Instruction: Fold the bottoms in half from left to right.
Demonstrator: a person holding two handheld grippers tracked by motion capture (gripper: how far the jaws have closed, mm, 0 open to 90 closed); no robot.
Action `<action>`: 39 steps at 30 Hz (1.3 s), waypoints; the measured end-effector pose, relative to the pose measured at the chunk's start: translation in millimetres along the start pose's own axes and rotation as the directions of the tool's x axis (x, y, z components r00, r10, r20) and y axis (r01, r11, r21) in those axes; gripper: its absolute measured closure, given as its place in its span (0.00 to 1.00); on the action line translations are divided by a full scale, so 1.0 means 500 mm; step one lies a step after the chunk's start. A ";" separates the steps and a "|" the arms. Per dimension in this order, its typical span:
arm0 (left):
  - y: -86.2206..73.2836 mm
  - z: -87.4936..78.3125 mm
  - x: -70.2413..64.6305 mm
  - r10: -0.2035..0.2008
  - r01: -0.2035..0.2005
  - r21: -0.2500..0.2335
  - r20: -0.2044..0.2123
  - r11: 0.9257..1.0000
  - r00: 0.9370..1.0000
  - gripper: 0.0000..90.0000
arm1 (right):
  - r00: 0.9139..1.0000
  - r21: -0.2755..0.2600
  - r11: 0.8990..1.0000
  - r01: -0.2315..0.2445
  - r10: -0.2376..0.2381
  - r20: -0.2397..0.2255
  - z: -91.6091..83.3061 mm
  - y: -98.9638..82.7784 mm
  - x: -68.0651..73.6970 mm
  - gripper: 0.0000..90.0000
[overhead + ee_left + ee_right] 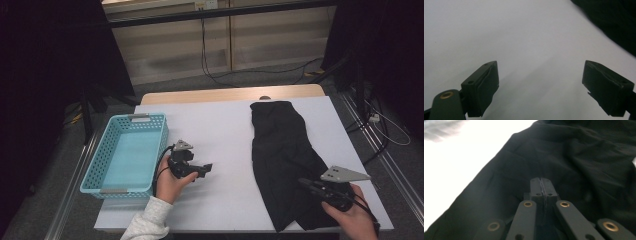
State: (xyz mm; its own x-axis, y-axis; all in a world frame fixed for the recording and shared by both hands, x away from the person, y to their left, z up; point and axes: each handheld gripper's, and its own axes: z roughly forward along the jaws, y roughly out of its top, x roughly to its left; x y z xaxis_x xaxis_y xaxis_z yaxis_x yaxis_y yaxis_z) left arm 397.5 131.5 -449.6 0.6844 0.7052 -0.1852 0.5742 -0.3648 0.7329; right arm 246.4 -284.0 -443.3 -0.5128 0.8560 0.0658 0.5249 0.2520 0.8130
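Grippers at black cloth (280, 155) on white table (220, 125).
Right gripper (306, 184): jaws pressed together over cloth's near end; whether cloth is pinched, cannot tell. Left gripper (206, 169): jaws spread, empty, beside basket (95, 165).

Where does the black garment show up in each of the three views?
High view: the black garment lies on the right half of the white table, running from far edge to near edge.
Left gripper view: a dark strip in the upper right corner.
Right gripper view: it spreads across the centre and right, behind the shut jaws.
Shared landmark: the white table top.
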 end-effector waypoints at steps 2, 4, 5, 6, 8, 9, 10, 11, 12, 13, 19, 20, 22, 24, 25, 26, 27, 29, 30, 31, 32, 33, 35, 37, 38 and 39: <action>0.002 -0.001 -0.001 0.000 0.000 -0.003 0.001 1.000 1.000 0.15 | 1.000 -0.004 1.000 -0.008 0.008 0.016 -0.019 -0.010 -0.009 1.00; 0.004 -0.002 -0.003 0.003 -0.003 -0.006 0.001 1.000 1.000 0.15 | 1.000 -0.010 1.000 -0.013 0.013 0.025 -0.039 -0.018 -0.018 1.00; 0.004 -0.001 -0.004 0.001 -0.001 -0.008 0.001 1.000 1.000 0.15 | 0.999 -0.018 1.000 -0.017 0.017 0.031 -0.049 -0.023 -0.022 1.00; 0.004 -0.001 -0.005 0.000 0.000 -0.009 0.002 1.000 1.000 0.15 | 0.999 -0.018 1.000 -0.026 0.026 0.036 -0.059 -0.029 -0.025 1.00; 0.004 0.000 -0.005 0.000 0.000 -0.008 0.003 1.000 1.000 0.15 | 0.999 -0.005 0.999 -0.036 0.036 0.038 -0.078 -0.044 -0.030 0.98; 0.004 0.000 -0.006 0.004 -0.004 -0.005 0.001 1.000 1.000 0.15 | 0.998 -0.001 0.999 -0.041 0.041 0.045 -0.084 -0.049 -0.032 0.93; 0.004 0.001 -0.006 0.005 -0.005 -0.003 0.001 1.000 1.000 0.15 | 0.997 0.004 0.999 -0.048 0.048 0.067 -0.091 -0.055 -0.034 0.88; 0.004 0.001 -0.006 0.004 -0.004 -0.003 0.000 1.000 1.000 0.15 | 0.996 0.007 0.999 -0.054 0.053 0.075 -0.097 -0.059 -0.037 0.87; 0.005 0.000 -0.006 0.006 -0.006 -0.002 -0.002 1.000 1.000 0.15 | 0.995 -0.002 0.998 -0.062 0.062 0.084 -0.104 -0.061 -0.041 0.81; 0.005 0.000 -0.006 0.005 -0.005 -0.005 -0.004 1.000 1.000 0.15 | 0.992 -0.010 0.998 -0.067 0.068 0.102 -0.106 -0.059 -0.044 0.78; 0.004 0.001 -0.003 0.002 -0.003 -0.004 -0.011 1.000 1.000 0.15 | 0.987 -0.017 0.995 -0.098 0.099 0.128 -0.072 -0.029 -0.053 0.68; 0.004 0.001 -0.002 0.004 -0.004 0.000 -0.009 1.000 1.000 0.15 | 0.984 -0.002 0.994 -0.110 0.109 0.138 -0.056 -0.026 -0.053 0.66; 0.003 0.003 -0.001 0.001 -0.001 0.000 -0.010 1.000 1.000 0.15 | 0.980 0.038 0.992 -0.120 0.112 0.164 -0.030 -0.025 -0.056 0.66; 0.002 0.003 0.001 0.003 -0.003 0.000 -0.015 1.000 1.000 0.15 | 0.974 0.071 0.988 -0.137 0.121 0.190 -0.012 -0.030 -0.062 0.69; 0.002 0.002 0.002 0.003 -0.003 0.003 -0.014 1.000 1.000 0.15 | 0.972 0.092 0.985 -0.143 0.122 0.202 -0.007 -0.032 -0.063 0.69; 0.002 0.001 0.002 0.001 -0.001 0.001 -0.016 1.000 1.000 0.15 | 0.972 0.100 0.985 -0.140 0.118 0.204 -0.005 -0.035 -0.063 0.74; 0.003 0.000 0.003 0.002 -0.002 0.000 -0.016 1.000 1.000 0.15 | 0.974 0.107 0.985 -0.138 0.115 0.194 -0.004 -0.036 -0.062 0.81; 0.003 -0.002 0.004 0.000 0.000 -0.002 -0.017 1.000 1.000 0.16 | 0.976 0.107 0.987 -0.124 0.102 0.195 -0.005 -0.037 -0.060 1.00; 0.003 -0.002 0.005 0.000 0.000 -0.004 -0.017 1.000 1.000 0.16 | 0.975 0.098 0.986 -0.132 0.112 0.190 -0.008 -0.035 -0.062 1.00; 0.004 -0.003 0.005 0.001 -0.001 -0.002 -0.015 1.000 1.000 0.16 | 0.974 0.083 0.987 -0.140 0.123 0.190 -0.011 -0.032 -0.066 1.00; 0.004 -0.003 0.005 0.001 -0.001 -0.006 -0.019 1.000 1.000 0.16 | 0.972 0.069 0.987 -0.145 0.129 0.196 -0.017 -0.030 -0.069 1.00; 0.004 -0.003 0.005 0.001 -0.001 -0.006 -0.019 1.000 1.000 0.16 | 0.971 0.057 0.987 -0.150 0.136 0.194 -0.023 -0.027 -0.072 1.00; 0.005 -0.003 0.004 0.002 -0.002 -0.007 -0.020 1.000 1.000 0.16 | 0.969 0.035 0.987 -0.158 0.148 0.197 -0.034 -0.023 -0.077 1.00; 0.005 -0.002 0.003 0.003 -0.003 -0.007 -0.017 1.000 1.000 0.16 | 0.969 0.024 0.987 -0.160 0.152 0.195 -0.046 -0.018 -0.084 1.00; 0.005 -0.001 0.003 0.005 -0.005 -0.006 -0.017 1.000 1.000 0.16 | 0.968 0.019 0.987 -0.159 0.151 0.202 -0.051 -0.016 -0.087 1.00; 0.005 0.000 0.002 0.003 -0.004 -0.004 -0.015 1.000 1.000 0.16 | 0.968 0.018 0.986 -0.166 0.160 0.195 -0.055 -0.015 -0.091 1.00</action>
State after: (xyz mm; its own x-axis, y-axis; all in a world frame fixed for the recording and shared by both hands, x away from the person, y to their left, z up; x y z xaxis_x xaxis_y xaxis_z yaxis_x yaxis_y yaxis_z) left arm 399.5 131.2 -448.1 0.6796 0.7129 -0.1729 0.5699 -0.3646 0.7364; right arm 247.1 -337.3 -436.8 -0.2801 0.9566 0.0808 0.6150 0.1142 0.7802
